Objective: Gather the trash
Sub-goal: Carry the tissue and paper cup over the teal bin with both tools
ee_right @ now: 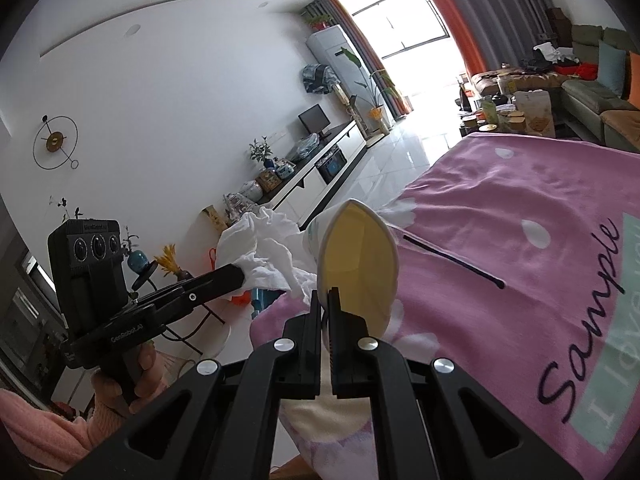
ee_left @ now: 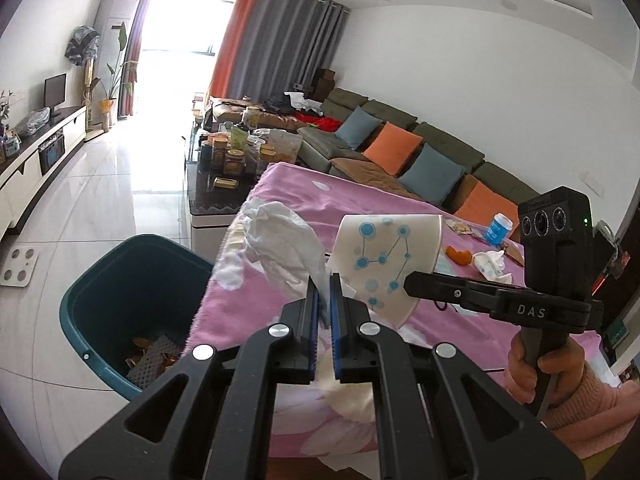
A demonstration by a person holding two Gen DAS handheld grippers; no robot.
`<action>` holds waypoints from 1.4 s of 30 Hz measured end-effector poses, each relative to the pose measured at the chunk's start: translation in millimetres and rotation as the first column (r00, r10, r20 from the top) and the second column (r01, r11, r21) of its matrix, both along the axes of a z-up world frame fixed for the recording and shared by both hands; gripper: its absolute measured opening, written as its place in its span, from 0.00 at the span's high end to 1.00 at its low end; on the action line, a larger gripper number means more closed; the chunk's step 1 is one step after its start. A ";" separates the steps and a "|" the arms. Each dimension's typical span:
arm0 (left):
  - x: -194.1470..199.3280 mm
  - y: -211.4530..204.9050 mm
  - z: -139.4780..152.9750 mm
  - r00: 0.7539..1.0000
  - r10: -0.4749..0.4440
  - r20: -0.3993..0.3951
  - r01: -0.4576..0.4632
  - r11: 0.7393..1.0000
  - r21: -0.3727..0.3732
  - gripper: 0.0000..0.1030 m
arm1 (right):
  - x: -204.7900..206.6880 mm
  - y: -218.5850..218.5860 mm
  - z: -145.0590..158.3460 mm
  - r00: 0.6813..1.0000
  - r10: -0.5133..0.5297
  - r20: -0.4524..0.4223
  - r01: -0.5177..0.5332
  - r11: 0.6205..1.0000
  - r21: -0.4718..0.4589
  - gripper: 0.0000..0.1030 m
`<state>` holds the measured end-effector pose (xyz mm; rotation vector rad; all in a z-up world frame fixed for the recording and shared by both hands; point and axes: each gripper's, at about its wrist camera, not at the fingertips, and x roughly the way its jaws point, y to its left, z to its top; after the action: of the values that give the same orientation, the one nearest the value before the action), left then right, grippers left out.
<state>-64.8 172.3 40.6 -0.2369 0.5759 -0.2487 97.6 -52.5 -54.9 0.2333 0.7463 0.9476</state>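
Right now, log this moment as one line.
left gripper: shut on tissue | right gripper: shut on cup | bin: beside table, left

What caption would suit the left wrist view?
Left claw pinches crumpled tissue near the teal bin, right claw grips a paper cup.

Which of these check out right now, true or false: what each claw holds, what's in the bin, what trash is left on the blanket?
1. The left claw grips a crumpled white tissue. True.
2. The right claw is open and holds nothing. False: it is shut on the rim of a paper cup.
3. The teal bin is empty. False: some trash lies at its bottom.
4. An orange peel lies on the pink blanket. True.
5. The paper cup has a blue dot-and-line print. True.
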 end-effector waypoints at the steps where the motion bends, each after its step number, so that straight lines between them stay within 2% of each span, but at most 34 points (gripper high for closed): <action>1: -1.4 1.6 0.7 1.000 0.006 0.001 -0.006 1.000 0.000 0.95 | 0.4 2.1 0.2 1.000 0.005 0.001 -0.005 1.000 -0.001 0.98; 12: -9.2 22.7 6.7 0.997 0.077 0.005 -0.077 0.997 0.001 0.95 | 3.6 24.5 -0.1 0.998 0.058 -0.007 -0.058 0.998 -0.017 0.98; 42: -7.2 56.7 -6.9 0.973 0.228 -0.011 -0.228 0.974 0.009 0.95 | 6.1 102.0 12.9 0.985 0.174 0.006 -0.172 0.981 -0.092 0.98</action>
<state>-72.0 229.1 33.7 -0.2954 0.5565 -0.0221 103.7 49.5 -42.0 0.0827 0.8039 1.0760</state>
